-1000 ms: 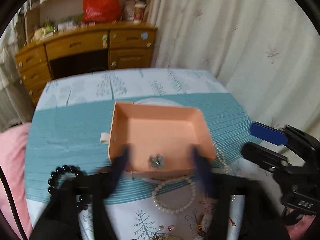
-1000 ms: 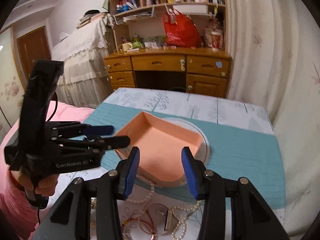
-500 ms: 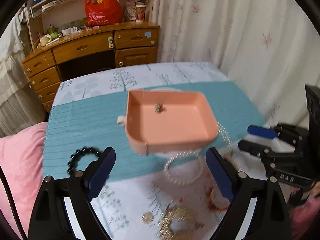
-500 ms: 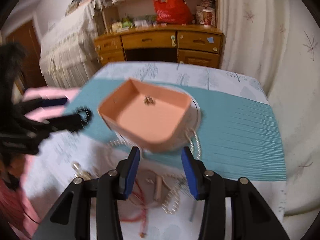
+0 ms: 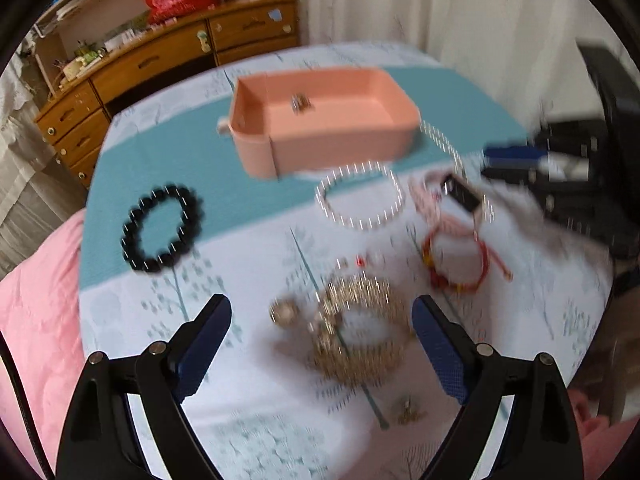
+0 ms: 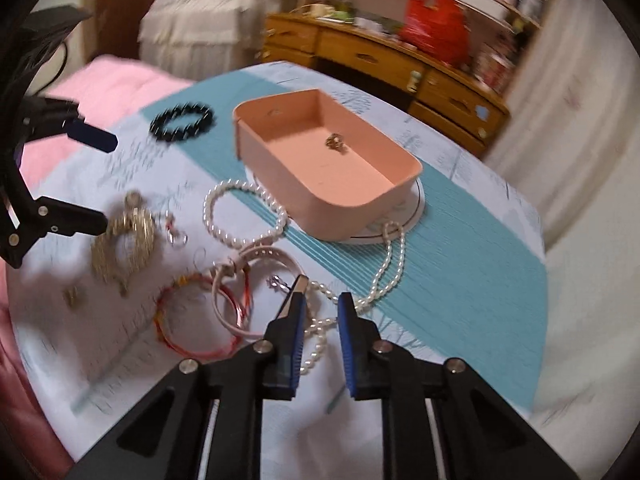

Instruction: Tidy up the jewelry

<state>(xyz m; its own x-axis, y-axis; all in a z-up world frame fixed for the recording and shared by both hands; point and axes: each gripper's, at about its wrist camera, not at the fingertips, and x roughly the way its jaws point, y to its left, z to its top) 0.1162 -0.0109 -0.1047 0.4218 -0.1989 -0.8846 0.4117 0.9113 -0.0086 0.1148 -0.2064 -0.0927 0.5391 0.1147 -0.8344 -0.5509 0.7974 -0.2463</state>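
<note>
A pink tray stands on the teal cloth with one small metal piece inside. Loose jewelry lies in front of it: a black bead bracelet, a pearl bracelet, a gold necklace, a red bangle and a long pearl string. My left gripper is open and empty above the gold necklace. My right gripper is open and empty above the pearl string.
The table carries a white tree-print cloth with a teal runner. A pink quilt lies to the left. A wooden desk and white curtains stand behind. The view is blurred by motion.
Both grippers have pulled back from the pink tray toward the near side of the table. The small metal piece now lies in the tray. The loose jewelry has come into view below both grippers.
</note>
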